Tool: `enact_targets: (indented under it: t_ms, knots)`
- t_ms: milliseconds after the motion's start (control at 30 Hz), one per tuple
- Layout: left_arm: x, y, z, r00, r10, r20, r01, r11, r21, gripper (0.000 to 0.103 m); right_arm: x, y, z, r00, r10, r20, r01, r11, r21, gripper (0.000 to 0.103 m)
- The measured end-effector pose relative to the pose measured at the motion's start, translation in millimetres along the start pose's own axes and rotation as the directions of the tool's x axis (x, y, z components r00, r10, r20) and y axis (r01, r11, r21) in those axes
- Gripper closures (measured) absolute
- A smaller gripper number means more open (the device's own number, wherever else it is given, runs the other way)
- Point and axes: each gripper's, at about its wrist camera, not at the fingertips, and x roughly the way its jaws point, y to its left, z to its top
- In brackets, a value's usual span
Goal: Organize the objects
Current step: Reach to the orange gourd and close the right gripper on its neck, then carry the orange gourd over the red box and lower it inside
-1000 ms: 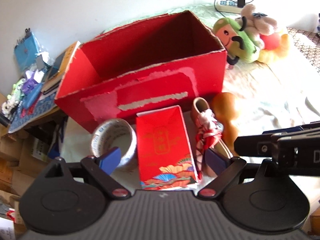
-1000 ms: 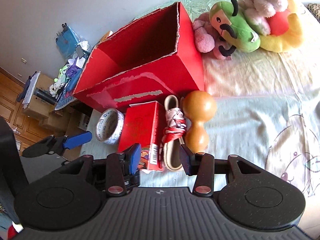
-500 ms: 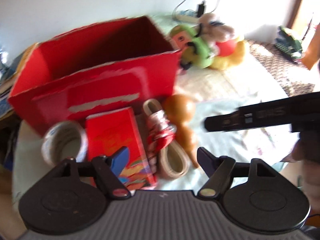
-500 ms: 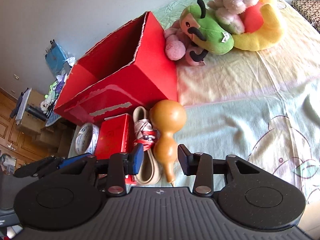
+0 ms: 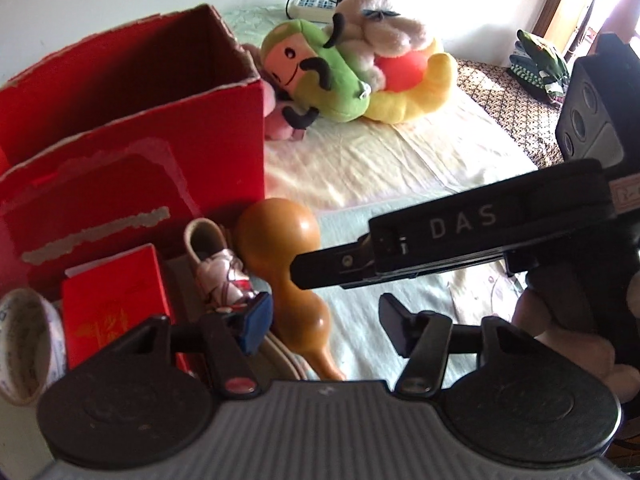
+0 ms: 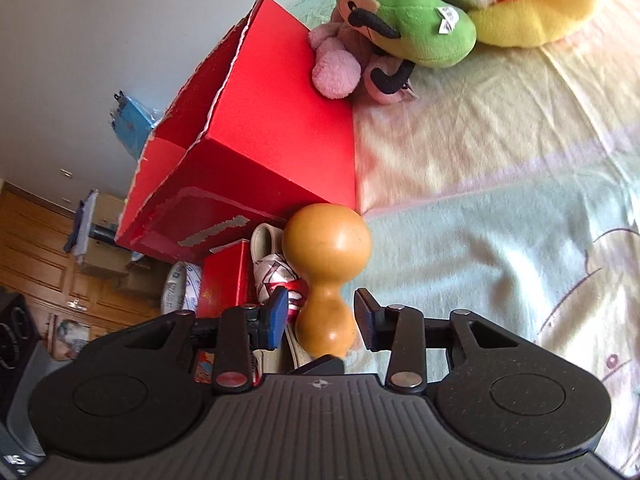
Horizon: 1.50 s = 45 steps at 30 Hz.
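An orange gourd point(image 6: 325, 264) lies on the bed in front of a big open red box point(image 6: 256, 140). My right gripper point(image 6: 322, 316) is open, its fingers on either side of the gourd's narrow waist and lower bulb, not closed on it. In the left wrist view the gourd point(image 5: 288, 264) lies by a small shoe point(image 5: 218, 268), a red packet point(image 5: 116, 300) and a tape roll point(image 5: 24, 344). My left gripper point(image 5: 326, 326) is open and empty, just above the gourd's stem end. The right gripper's body point(image 5: 460, 232) crosses that view.
Plush toys point(image 5: 344, 60) are piled behind the red box point(image 5: 132, 128), with a power strip point(image 5: 316, 2) at the wall. The bed sheet point(image 6: 500, 200) spreads to the right. A wooden cabinet point(image 6: 36, 264) and cluttered boxes stand to the left.
Both grippers have moved right and closer to the gourd. The right gripper has dropped low, so its fingers now flank the gourd. The left gripper has shifted from the red packet toward the gourd.
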Motion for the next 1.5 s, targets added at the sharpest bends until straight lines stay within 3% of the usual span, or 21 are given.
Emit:
enact_targets:
  t_ms: [100, 333, 533, 633, 867, 1000, 1200, 1500]
  knots:
    - [11.7, 3.1, 5.2, 1.0, 0.005, -0.017, -0.005, 1.0, -0.006, 0.044, 5.9, -5.1, 6.6, 0.999, 0.036, -0.024, -0.035, 0.999, 0.013, 0.062]
    - [32.2, 6.9, 10.2, 0.998, 0.007, -0.057, -0.009, 1.0, -0.028, 0.033, 22.2, -12.2, 15.8, 0.995, 0.06, -0.076, -0.059, 0.998, 0.018, 0.062]
    - [40.0, 1.3, 10.0, 0.997, 0.026, -0.076, -0.027, 1.0, -0.011, 0.037, 29.4, -21.6, 18.2, 0.991, 0.086, -0.106, -0.082, 0.996, 0.044, 0.063]
    - [41.4, -5.6, 9.3, 0.996, 0.047, -0.075, -0.046, 0.999, 0.009, 0.039, 28.7, -26.3, 18.0, 0.987, 0.108, -0.12, -0.1, 0.992, 0.074, 0.069]
    - [29.0, -23.4, 11.7, 0.998, 0.027, -0.061, -0.025, 0.999, 0.041, 0.046, 0.2, -36.1, 14.6, 0.989, 0.106, -0.103, -0.094, 0.989, 0.11, 0.071]
    - [13.3, -39.9, 19.5, 1.0, -0.003, -0.018, 0.004, 0.998, 0.069, 0.046, -31.0, -33.6, 15.8, 0.994, 0.094, -0.061, -0.088, 0.992, 0.096, 0.071]
    - [-23.5, -66.4, 41.1, 0.994, -0.013, 0.112, -0.001, 0.992, 0.128, 0.046, -76.7, -4.0, 25.5, 0.995, 0.087, 0.047, -0.087, 0.996, 0.0, 0.071]
    - [-88.2, -54.7, 88.6, 0.95, 0.061, 0.305, -0.113, 0.981, 0.156, 0.046, -89.7, 60.7, 69.0, 0.975, 0.167, 0.148, -0.136, 0.971, -0.199, 0.071]
